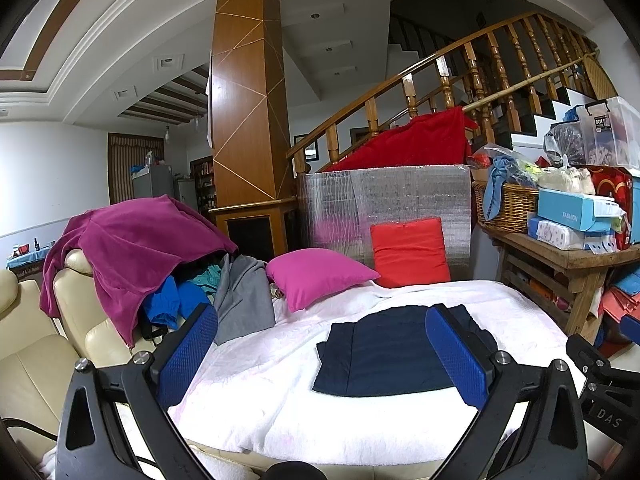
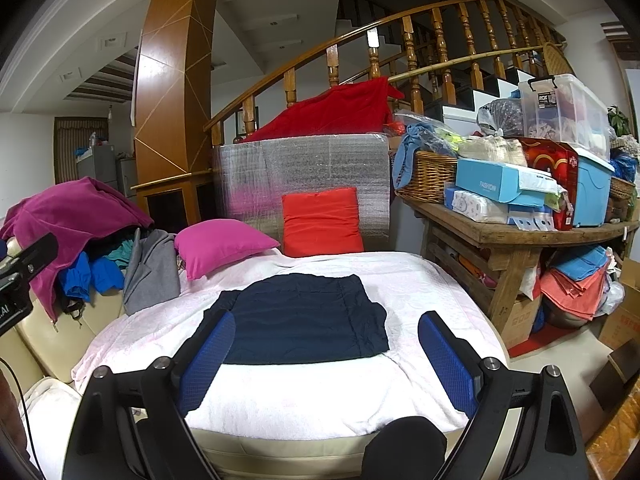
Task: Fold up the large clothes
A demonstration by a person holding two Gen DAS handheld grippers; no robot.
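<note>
Both tongs, left (image 1: 320,354) & right (image 2: 326,360), hang spread wide, holding nothing, w/ the folded navy-blue garment (image 2: 300,320) flat mid-bed on the white quilted bedspread (image 2: 304,396). Risk: a one-layer pinch would undo the fold or drag the bedspread along. Room: bare bedspread all round; heaped clothes pile (image 1: 176,280) left, cluttered wooden table (image 2: 516,236) near right.

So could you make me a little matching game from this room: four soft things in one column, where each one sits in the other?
Things:
1. navy garment
2. red cushion
3. magenta blanket
4. pink pillow

Places:
A. draped over the cream sofa's back
B. propped upright against the silver foil panel
C. folded flat in the middle of the white cover
D. lying left of the red cushion

Pairs: 1-C, 2-B, 3-A, 4-D
</note>
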